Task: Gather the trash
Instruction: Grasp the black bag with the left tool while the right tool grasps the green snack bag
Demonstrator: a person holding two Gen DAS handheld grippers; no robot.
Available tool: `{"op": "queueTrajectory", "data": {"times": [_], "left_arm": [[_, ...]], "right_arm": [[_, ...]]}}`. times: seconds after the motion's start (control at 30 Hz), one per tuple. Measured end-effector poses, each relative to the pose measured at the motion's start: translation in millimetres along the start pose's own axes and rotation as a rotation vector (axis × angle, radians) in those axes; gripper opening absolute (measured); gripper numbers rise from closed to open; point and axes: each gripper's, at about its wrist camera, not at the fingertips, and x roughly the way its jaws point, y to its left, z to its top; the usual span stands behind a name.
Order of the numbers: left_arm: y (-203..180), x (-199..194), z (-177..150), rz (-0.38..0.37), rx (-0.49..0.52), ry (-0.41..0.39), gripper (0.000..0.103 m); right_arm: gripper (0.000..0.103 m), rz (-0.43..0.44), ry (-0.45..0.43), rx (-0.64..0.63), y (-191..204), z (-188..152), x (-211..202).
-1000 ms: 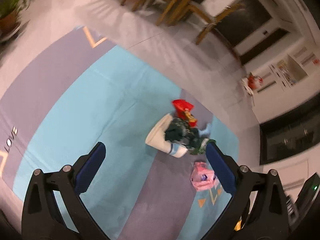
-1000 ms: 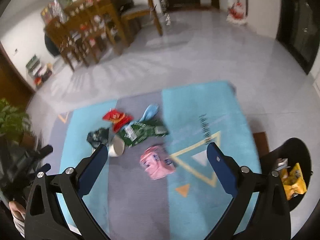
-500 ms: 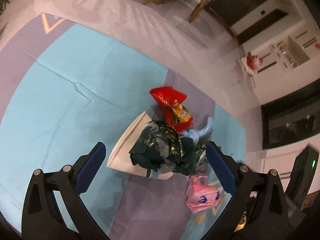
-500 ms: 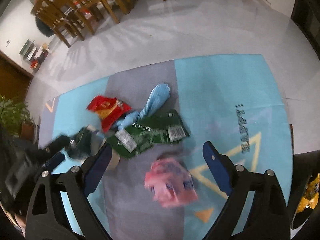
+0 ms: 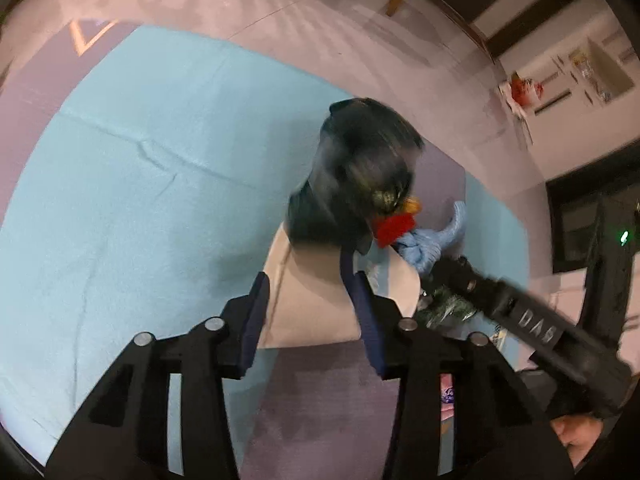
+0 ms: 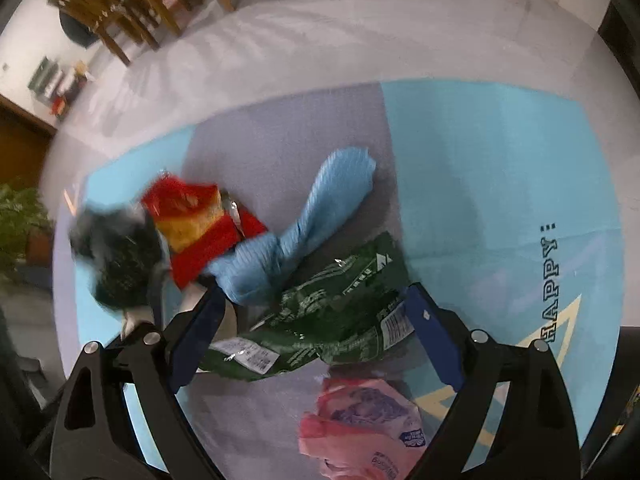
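A pile of trash lies on the blue and grey rug. In the left wrist view my left gripper (image 5: 308, 288) is narrowed around a white paper cup (image 5: 316, 304) lying on its side, with a dark crumpled bag (image 5: 356, 176) just beyond. In the right wrist view my right gripper (image 6: 312, 304) is open, straddling a green wrapper (image 6: 328, 316). A red snack bag (image 6: 200, 220), a blue twisted cloth (image 6: 304, 232) and a pink wrapper (image 6: 360, 432) lie around it. The right gripper's arm (image 5: 520, 320) shows in the left wrist view.
Wooden chairs and a table (image 6: 132, 4) stand on the tiled floor beyond the rug. A potted plant (image 6: 20, 216) is at the left. A dark cabinet (image 5: 600, 224) stands at the right.
Both grippers have dropped close to the pile. My left gripper has narrowed around the paper cup. My right gripper now straddles the green wrapper.
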Motion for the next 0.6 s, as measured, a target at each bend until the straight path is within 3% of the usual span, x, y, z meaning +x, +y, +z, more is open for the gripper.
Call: {"op": "queueTrajectory", "data": {"times": [0.07,0.13,0.2,0.3,0.47,0.53,0.6], "left_arm": [[7.0,0.6,0.8,-0.027,-0.040,0.013,0.035],[10.2,-3.1,2.4,-0.050,-0.046,0.015,0.029],[13.1,-11.4,3.3,-0.042,-0.043,0.003,0.018],[19.3,-15.8,2.8,-0.058,-0.077,0.028,0.016],[28.8,-31.3,4.6,-0.060,-0.103,0.041,0.016],[34.7,-40.5,9.4,-0.080,-0.122,0.012,0.024],[40.0,-44.4,15.9,-0.086,-0.138,-0.018,0.050]], "right_arm": [[0.083,-0.026,0.020,-0.008,-2.2,-3.3,0.8],[0.071,-0.040,0.030,-0.004,-6.0,-7.1,-2.4],[0.065,-0.042,0.039,-0.017,-9.5,-11.3,-6.4],[0.052,-0.063,0.011,-0.039,-14.3,-17.5,-18.0],[0.043,-0.062,-0.002,-0.034,-18.7,-27.7,-35.1],[0.038,-0.050,-0.007,-0.020,-23.0,-29.0,-40.6],[0.038,-0.022,-0.025,0.000,-27.9,-33.0,-50.5]]}}
